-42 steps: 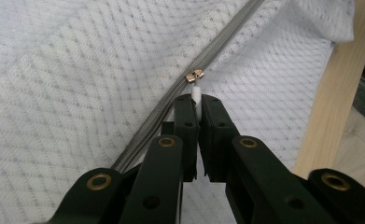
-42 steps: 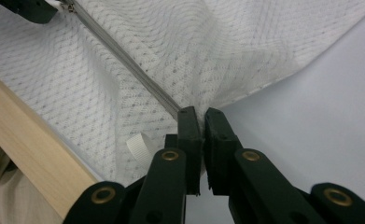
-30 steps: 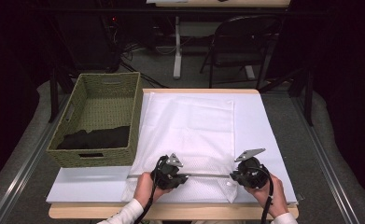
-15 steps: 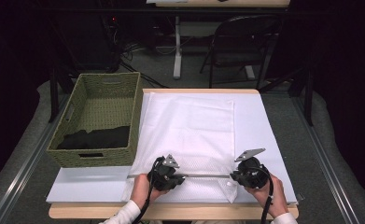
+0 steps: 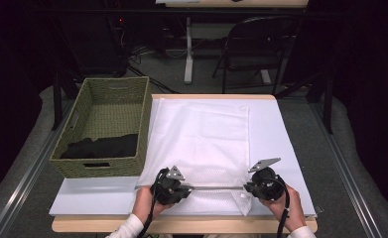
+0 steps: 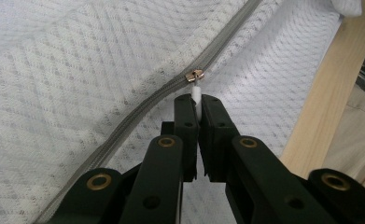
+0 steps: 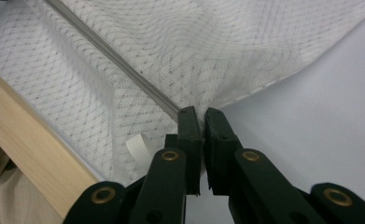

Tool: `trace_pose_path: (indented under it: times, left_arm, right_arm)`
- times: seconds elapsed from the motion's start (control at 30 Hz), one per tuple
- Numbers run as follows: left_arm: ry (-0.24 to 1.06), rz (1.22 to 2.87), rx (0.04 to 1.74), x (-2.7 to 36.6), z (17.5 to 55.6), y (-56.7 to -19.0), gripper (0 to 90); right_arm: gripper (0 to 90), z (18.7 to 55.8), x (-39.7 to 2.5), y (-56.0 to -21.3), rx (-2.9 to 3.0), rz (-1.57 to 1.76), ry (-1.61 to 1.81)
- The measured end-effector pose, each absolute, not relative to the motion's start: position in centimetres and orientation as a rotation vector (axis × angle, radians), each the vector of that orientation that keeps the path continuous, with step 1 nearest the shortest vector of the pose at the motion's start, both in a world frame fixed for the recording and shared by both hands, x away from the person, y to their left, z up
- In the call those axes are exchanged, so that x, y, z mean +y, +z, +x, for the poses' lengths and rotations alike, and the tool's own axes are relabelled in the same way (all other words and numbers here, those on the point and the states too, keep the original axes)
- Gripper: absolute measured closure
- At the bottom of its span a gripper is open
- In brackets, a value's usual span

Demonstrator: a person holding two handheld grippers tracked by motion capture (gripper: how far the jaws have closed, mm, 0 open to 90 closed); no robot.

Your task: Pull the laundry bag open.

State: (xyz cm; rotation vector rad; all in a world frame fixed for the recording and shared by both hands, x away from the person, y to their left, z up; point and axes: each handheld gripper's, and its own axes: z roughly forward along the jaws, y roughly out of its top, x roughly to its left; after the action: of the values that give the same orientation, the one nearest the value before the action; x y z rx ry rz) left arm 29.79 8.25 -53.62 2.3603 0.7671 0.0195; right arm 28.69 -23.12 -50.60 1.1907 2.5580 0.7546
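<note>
White mesh laundry bag (image 5: 201, 144) lies flat mid-table, zipper (image 5: 216, 188) along the near edge. Right gripper (image 5: 261, 184) has its jaws pinched on the bag's corner at the zipper's end; keep that anchor taut. Left gripper (image 5: 174, 187) is clamped on the white pull tab (image 6: 196, 95): draw it straight along the zipper line, low, no twisting. Since half a second ago, nothing has visibly shifted.

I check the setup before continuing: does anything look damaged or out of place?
Nothing stands out. The mesh bag lies flat, its zipper straight between the left gripper and right gripper.
</note>
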Motion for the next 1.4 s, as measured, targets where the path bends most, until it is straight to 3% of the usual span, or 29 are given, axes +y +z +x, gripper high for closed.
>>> trace_pose_path:
  times: [0.53, 0.57, 0.67, 1.4]
  left_arm:
    - [0.034, 2.364, 0.799, 8.4, 30.1, -54.0, 86.3]
    - [0.085, 2.386, 0.832, 8.6, 30.2, -54.1, 86.3]
    - [0.042, 2.359, 0.857, 9.5, 30.5, -54.1, 86.3]
    - [0.076, 2.353, 0.907, 12.0, 30.2, -53.1, 86.3]
  right_arm:
    - [86.8, 28.6, -22.8, -50.5, 2.564, 1.186, 0.758]
    - [86.9, 28.5, -22.6, -50.5, 2.541, 1.173, 0.692]
    - [86.9, 28.6, -23.1, -50.5, 2.532, 1.211, 0.714]
    - [86.9, 28.7, -23.4, -50.6, 2.541, 1.199, 0.713]
